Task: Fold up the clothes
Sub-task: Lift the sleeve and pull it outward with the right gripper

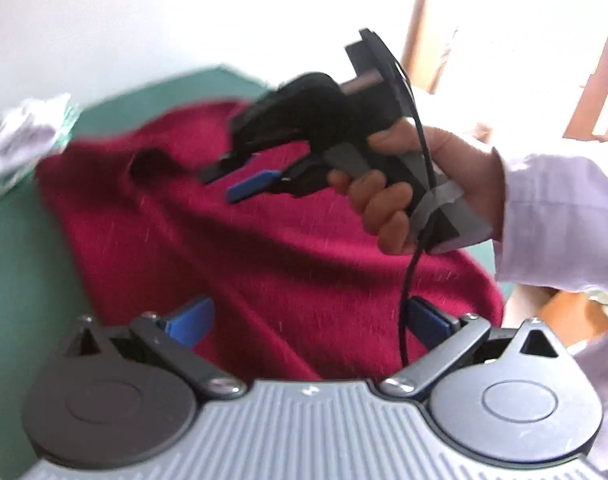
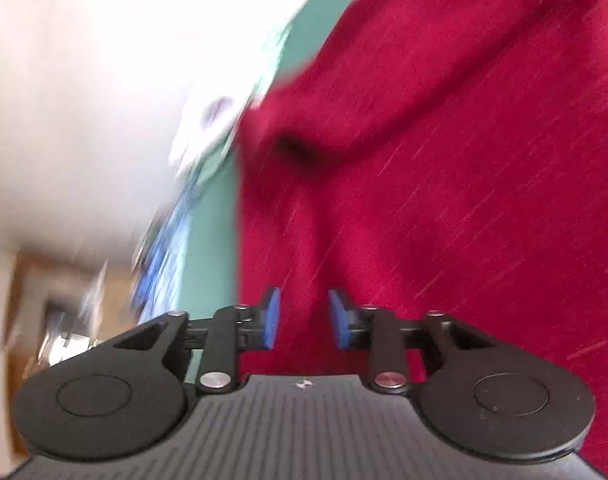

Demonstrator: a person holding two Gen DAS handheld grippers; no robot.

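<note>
Covering most of the green table top [image 1: 20, 248] is a crimson knit sweater [image 1: 264, 240], rumpled into soft ridges, with one deep dark fold up toward its far edge. Everything else I'll place relative to that sweater. Off its far left corner, touching or just beside it (too blurry to say which), sits a bunched white cloth [image 1: 20, 140] with some pale green in it. Over the sweater's right side, a person's right hand [image 1: 403, 184] in a pale long sleeve [image 1: 563, 216] grips the handle of the right gripper [image 2: 304, 318], which hovers above the middle of the sweater; from its own camera the two blue pads stand a modest gap apart with nothing pinched between them, just red knit showing behind. A black cable [image 1: 407, 280] dangles from that handle down across the sweater. At the sweater's near edge is the left gripper [image 1: 307, 320], its blue pads spread wide, also empty, with the knit visible in the gap. Both views are pretty smeared, the right one especially.
</note>
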